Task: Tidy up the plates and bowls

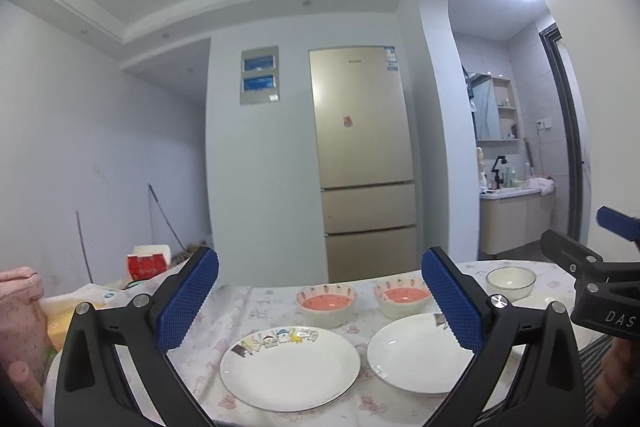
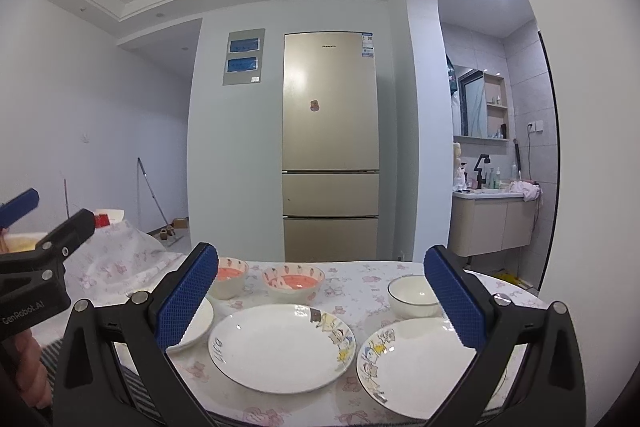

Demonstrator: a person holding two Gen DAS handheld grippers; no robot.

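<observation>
Covering table, floral cloth (image 2: pixel 352 283) — gold fridge (image 2: pixel 330 143) behind, bathroom right

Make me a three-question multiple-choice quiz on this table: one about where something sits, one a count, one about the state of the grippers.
1. Where is the plain white bowl relative to the pink-lined bowls?
A. left of them
B. right of them
C. stacked inside one

2. How many plates does the right wrist view show?
A. one
B. three
C. five

3. What state are the left gripper and right gripper in?
A. both open and empty
B. both shut on plates
C. one holds a bowl

Answers:
1. B, it stands apart at the right end of the back row.
2. B, three lie side by side in front, the leftmost partly hidden behind a finger.
3. A, each pair of fingers is spread wide with nothing between.
</observation>
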